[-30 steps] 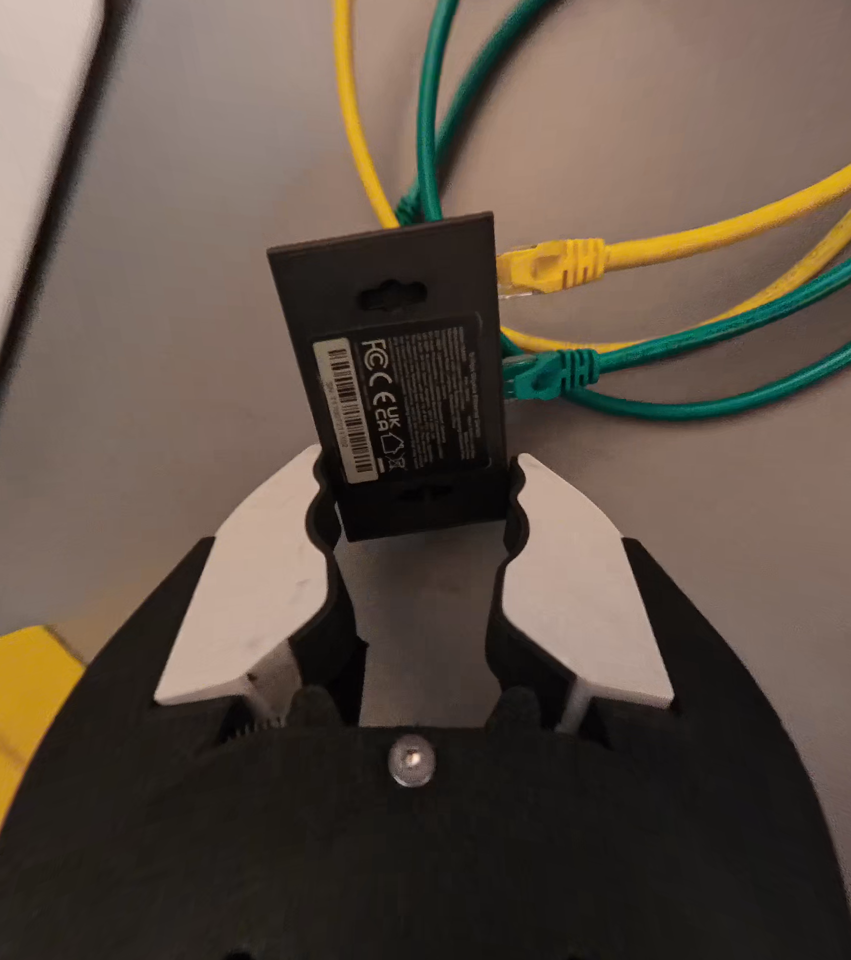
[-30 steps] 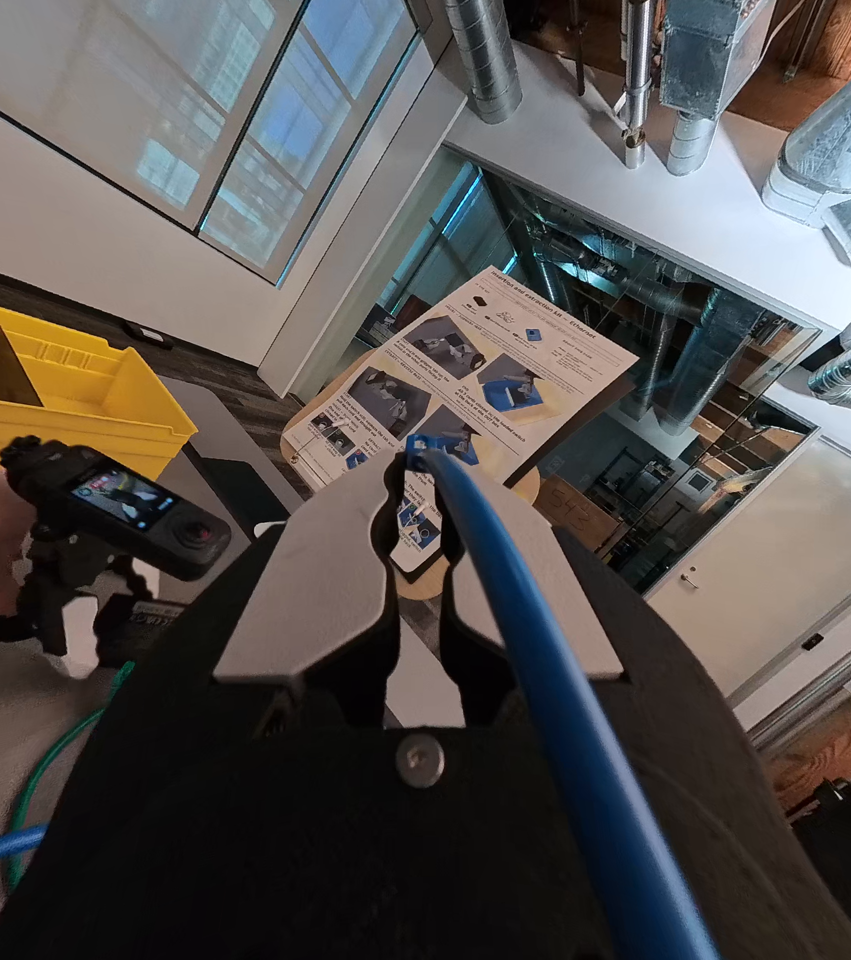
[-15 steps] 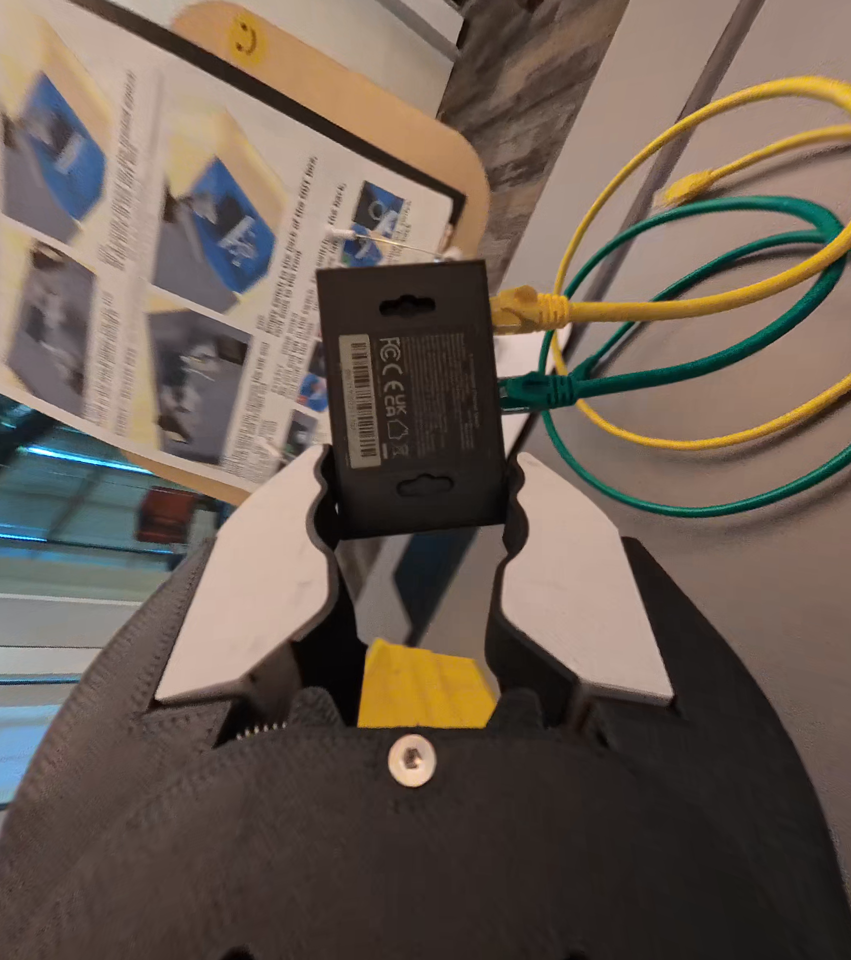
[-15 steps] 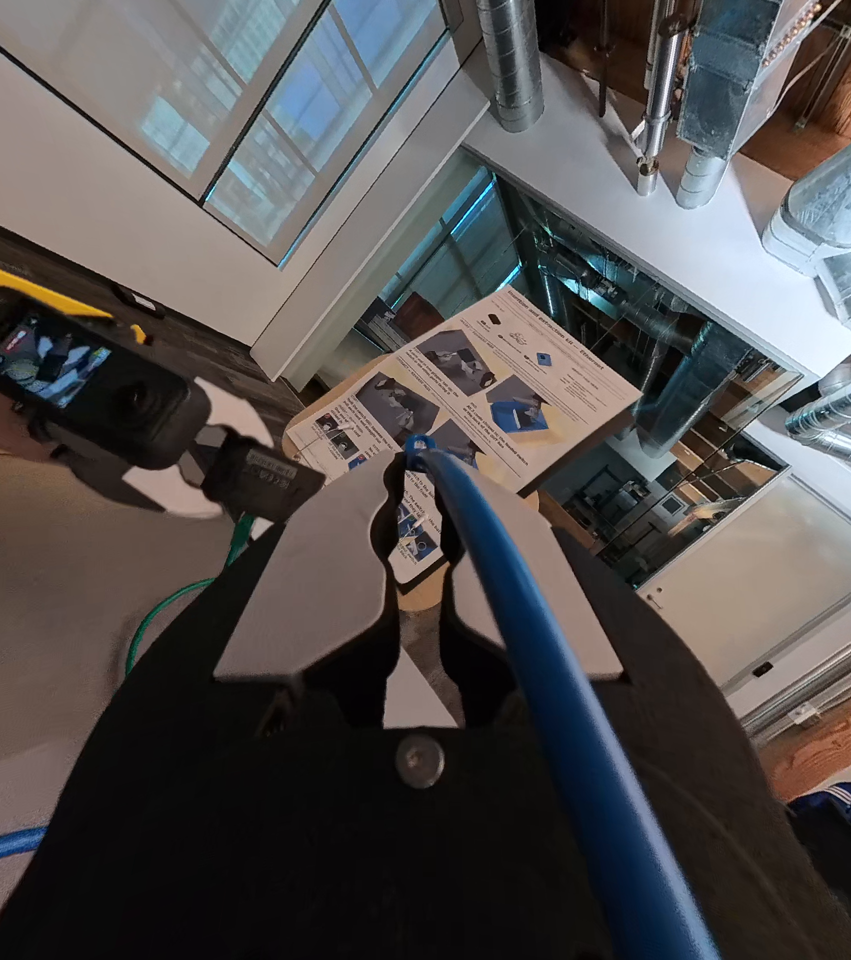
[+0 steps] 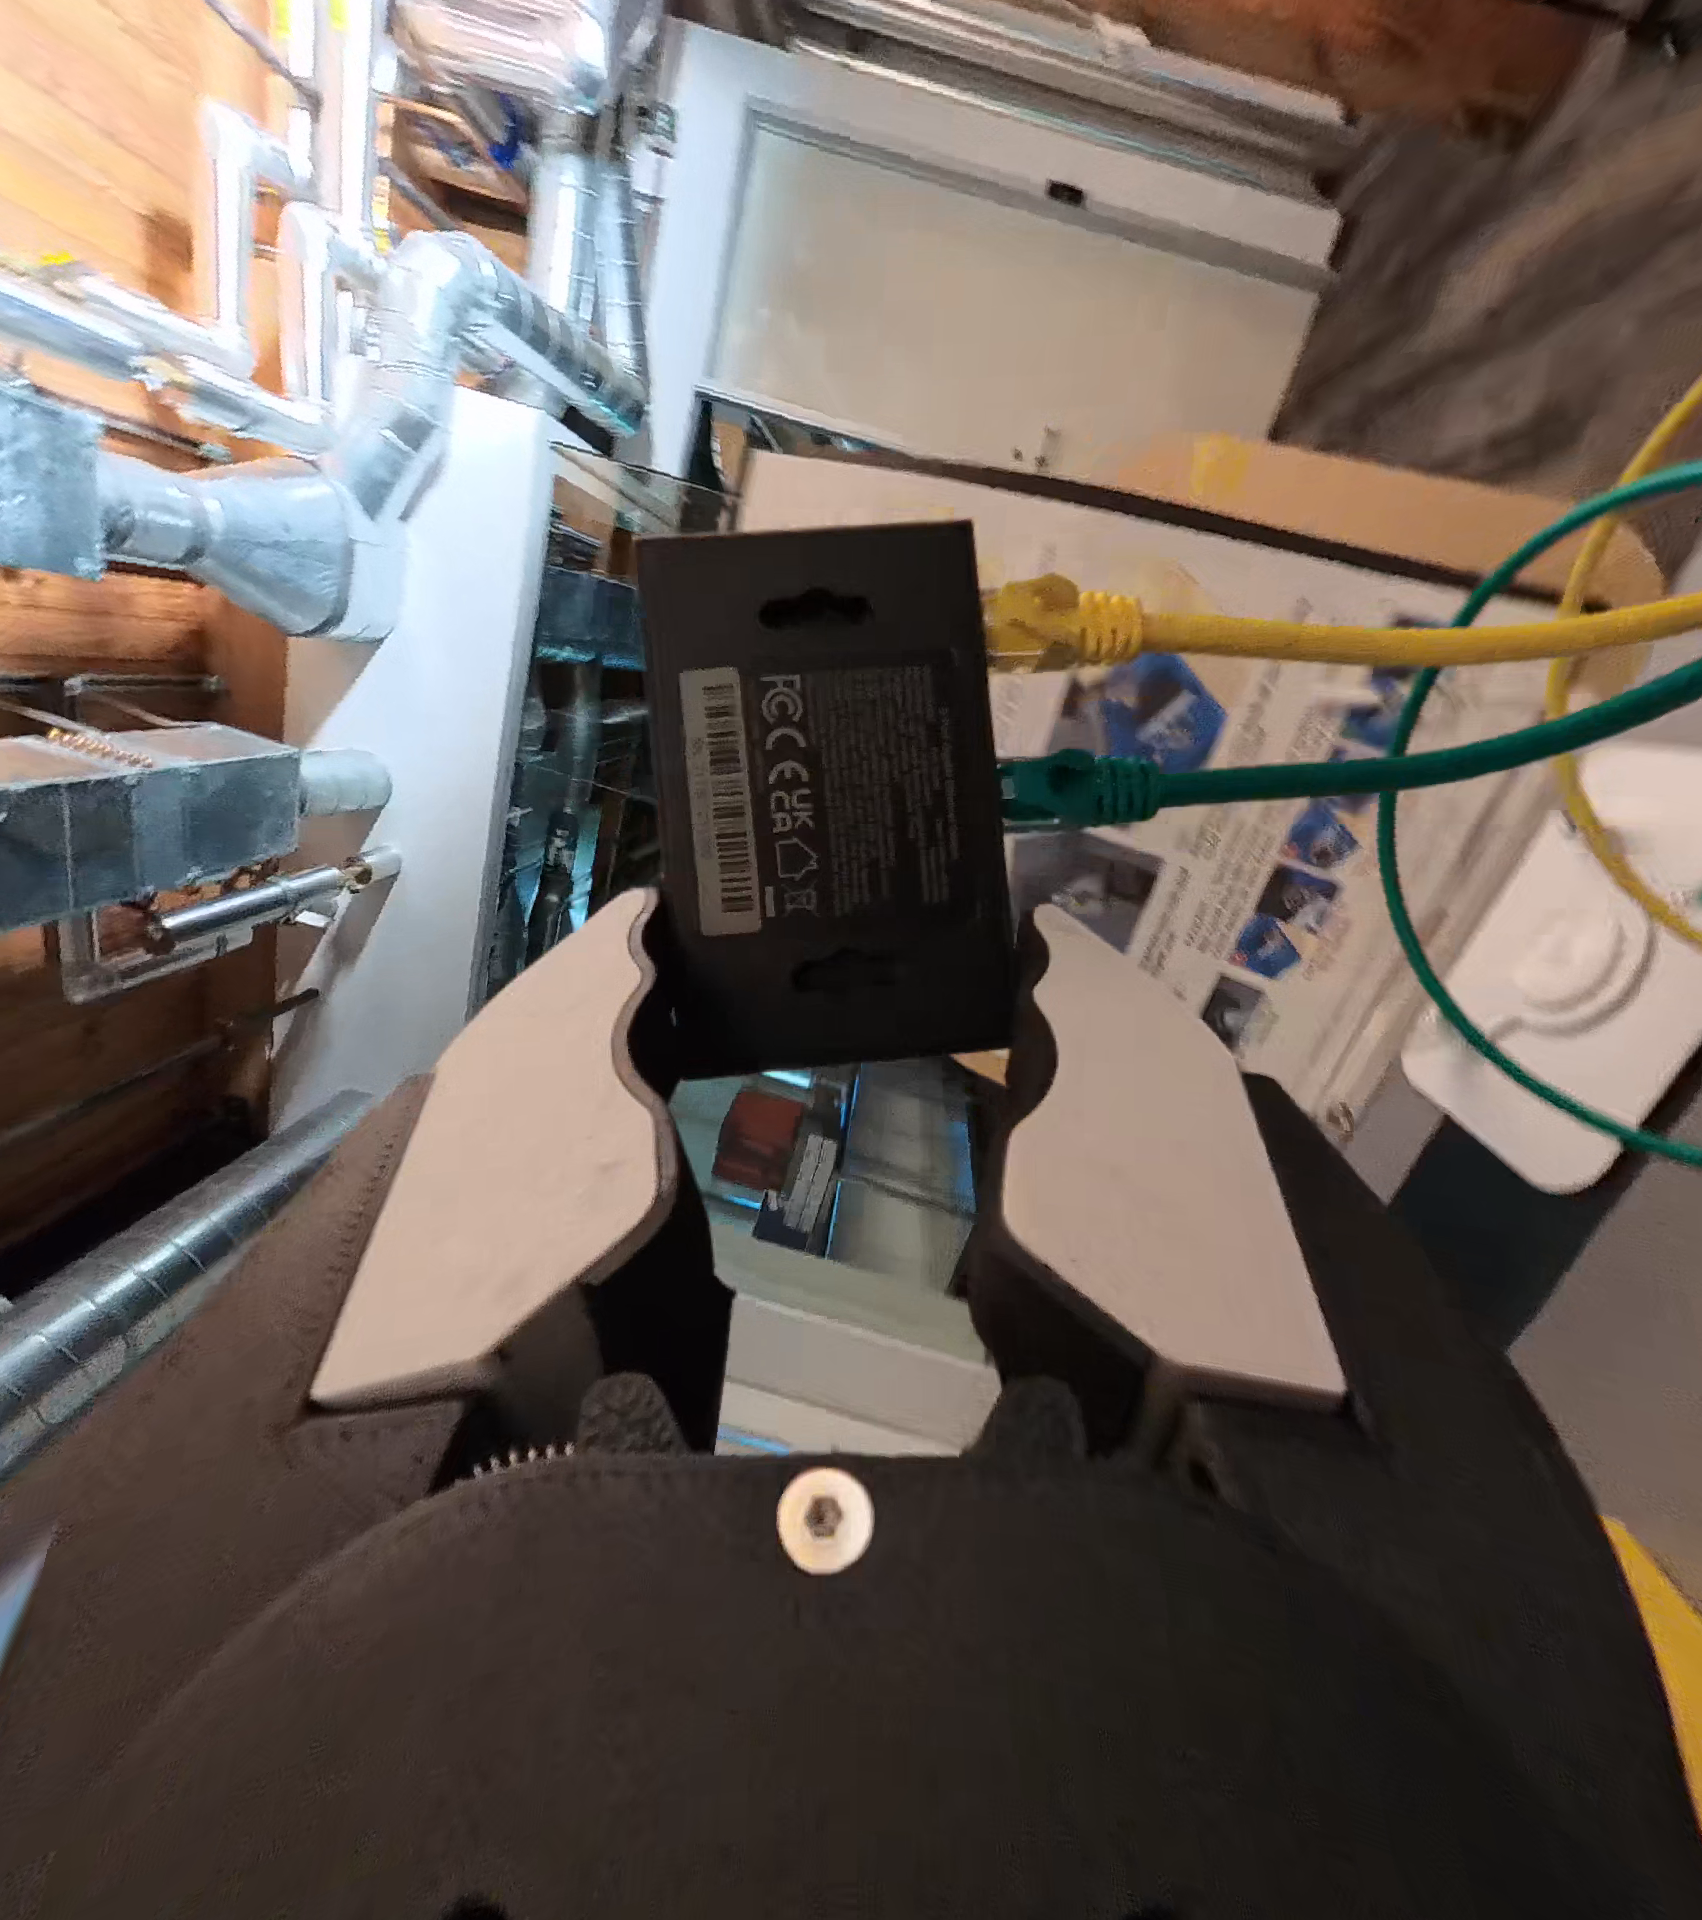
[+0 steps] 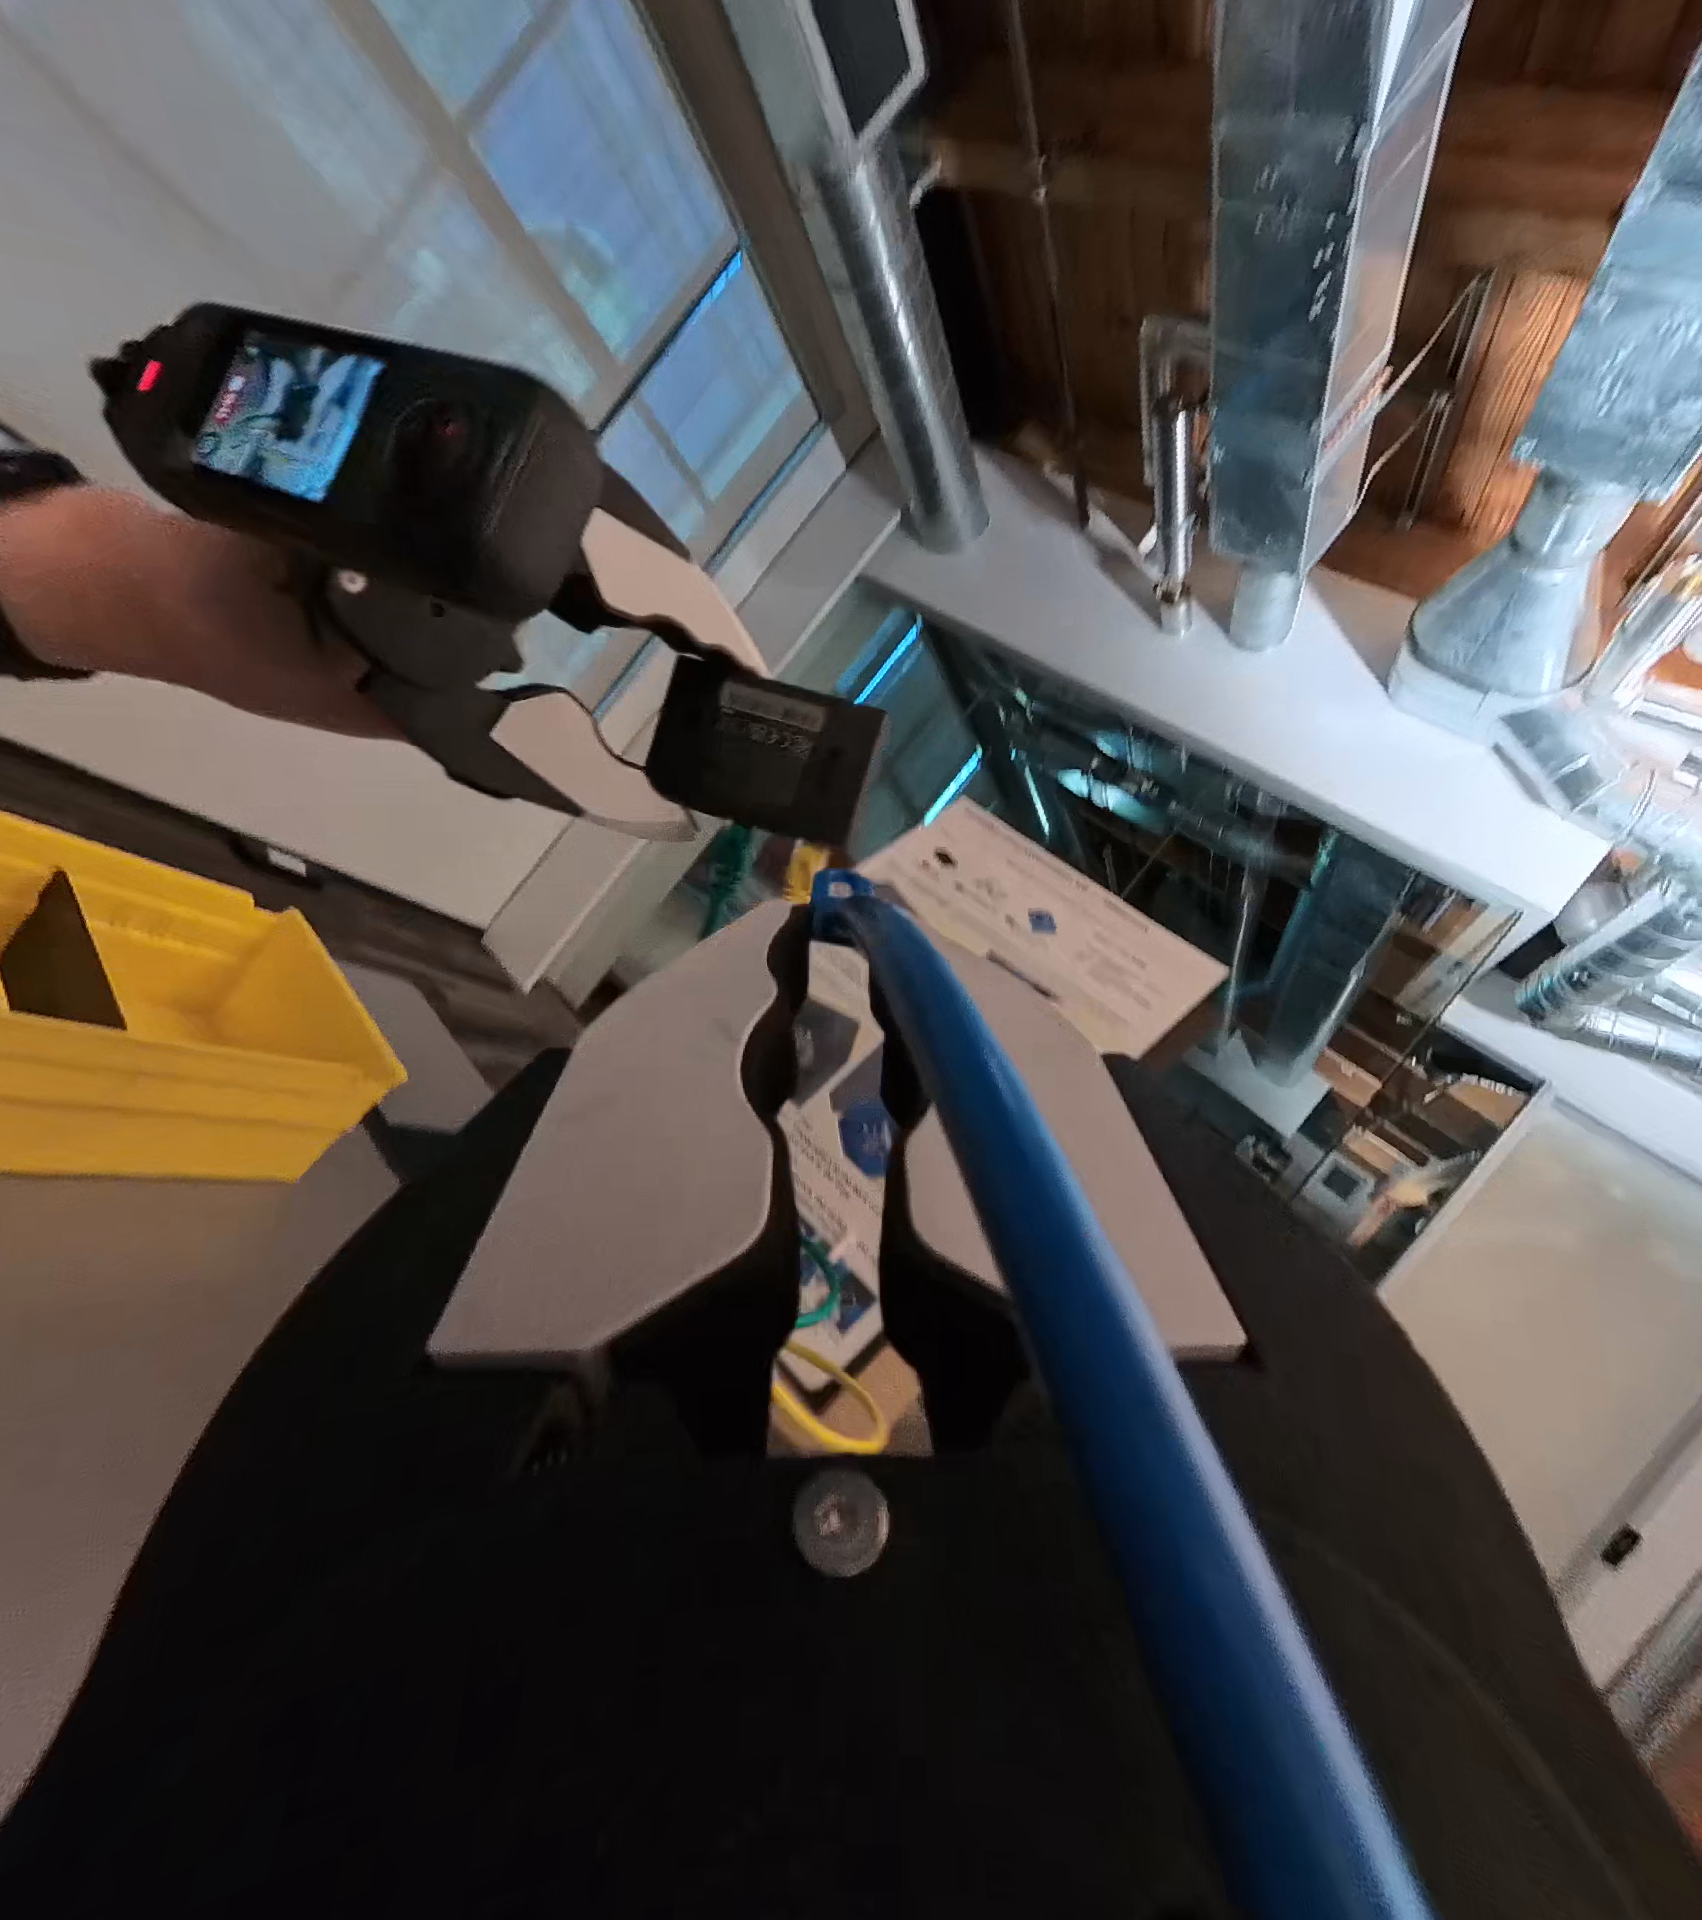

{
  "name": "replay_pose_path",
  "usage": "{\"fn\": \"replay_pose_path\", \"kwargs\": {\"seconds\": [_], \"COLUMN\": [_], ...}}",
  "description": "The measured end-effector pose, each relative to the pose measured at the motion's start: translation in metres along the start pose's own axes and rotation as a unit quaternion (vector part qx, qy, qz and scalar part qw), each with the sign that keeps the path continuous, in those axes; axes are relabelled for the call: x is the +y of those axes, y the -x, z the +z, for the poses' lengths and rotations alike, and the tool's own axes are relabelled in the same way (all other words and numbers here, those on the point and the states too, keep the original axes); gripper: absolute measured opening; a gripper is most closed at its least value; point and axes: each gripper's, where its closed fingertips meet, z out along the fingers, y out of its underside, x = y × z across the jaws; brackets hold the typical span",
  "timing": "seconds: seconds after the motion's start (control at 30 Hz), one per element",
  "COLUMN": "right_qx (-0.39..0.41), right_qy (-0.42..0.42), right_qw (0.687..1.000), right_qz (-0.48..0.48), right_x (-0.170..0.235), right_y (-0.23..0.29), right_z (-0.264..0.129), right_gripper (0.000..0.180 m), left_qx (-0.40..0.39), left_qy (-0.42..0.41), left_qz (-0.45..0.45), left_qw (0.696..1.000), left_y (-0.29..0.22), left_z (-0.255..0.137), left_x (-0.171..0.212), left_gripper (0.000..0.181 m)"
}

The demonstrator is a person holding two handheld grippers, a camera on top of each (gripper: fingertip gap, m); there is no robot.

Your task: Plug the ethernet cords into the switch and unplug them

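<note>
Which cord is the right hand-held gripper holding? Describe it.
Start at the black switch held aloft by the left hand-held gripper. Just below it, the right hand-held gripper pinches the blue cord, the only one not yellow or green, still unplugged.

Daylight from the tall windows (image 6: 556, 208) fills the room brightly and evenly, with soft glare on the metal ducts (image 6: 1283, 260) overhead and no hard shadows on the grey tabletop (image 6: 99, 1351). Both wide-angle views bow straight lines toward the edges, and motion blur smears the background, strongest along the pipes (image 5: 390, 291) and the far wall in the left wrist view. The black switch (image 5: 826, 800) and the blue cord (image 6: 1086, 1299) close to the lenses stay fairly sharp, though the dark bodies of the hand-held grippers lose detail in shade.
</note>
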Motion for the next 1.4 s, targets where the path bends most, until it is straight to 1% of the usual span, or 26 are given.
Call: {"fn": "replay_pose_path", "kwargs": {"seconds": [0.17, 0.3, 0.4, 0.53, 0.73, 0.83, 0.93, 1.03, 1.13, 1.23, 1.3, 1.4], "right_qx": [0.032, 0.046, 0.053, 0.054, 0.092, 0.113, 0.128, 0.156, 0.19, 0.221, 0.231, 0.222], "right_qy": [-0.082, -0.142, -0.162, -0.141, -0.061, -0.041, -0.041, -0.042, -0.073, -0.106, -0.118, -0.115], "right_qw": [0.995, 0.986, 0.983, 0.988, 0.994, 0.993, 0.991, 0.987, 0.979, 0.97, 0.966, 0.967], "right_qz": [-0.042, -0.076, -0.062, -0.027, -0.011, 0.006, 0.021, 0.023, 0.022, 0.002, -0.016, -0.048], "right_x": [-0.04, -0.064, -0.066, -0.05, -0.006, 0.007, 0.012, 0.012, 0.001, -0.016, -0.025, -0.036], "right_y": [0.023, 0.047, 0.057, 0.066, 0.063, 0.052, 0.043, 0.031, 0.017, 0.009, 0.006, 0.007], "right_z": [0.001, 0.0, 0.003, 0.017, 0.037, 0.037, 0.035, 0.029, 0.017, 0.003, -0.003, -0.005], "right_gripper": [0.011, 0.011, 0.011, 0.011, 0.011, 0.011, 0.011, 0.011, 0.011, 0.011, 0.011, 0.011], "left_qx": [-0.043, -0.07, -0.081, -0.079, -0.065, -0.048, -0.031, -0.024, -0.019, -0.011, -0.004, 0.012], "left_qy": [-0.069, -0.111, -0.129, -0.151, -0.177, -0.195, -0.214, -0.228, -0.246, -0.26, -0.262, -0.265], "left_qz": [-0.09, -0.093, -0.077, -0.06, -0.034, -0.045, -0.063, -0.08, -0.115, -0.163, -0.199, -0.262], "left_qw": [0.993, 0.987, 0.985, 0.984, 0.982, 0.979, 0.974, 0.97, 0.962, 0.952, 0.944, 0.928], "left_y": [0.045, 0.061, 0.067, 0.068, 0.054, 0.042, 0.031, 0.024, 0.021, 0.018, 0.017, 0.014], "left_z": [-0.026, -0.047, -0.058, -0.07, -0.087, -0.096, -0.105, -0.113, -0.121, -0.128, -0.129, -0.127], "left_x": [-0.027, -0.053, -0.072, -0.094, -0.121, -0.131, -0.141, -0.148, -0.152, -0.153, -0.15, -0.138], "left_gripper": [0.06, 0.06, 0.061, 0.061, 0.061, 0.061, 0.061, 0.061, 0.06, 0.06, 0.06, 0.06]}}
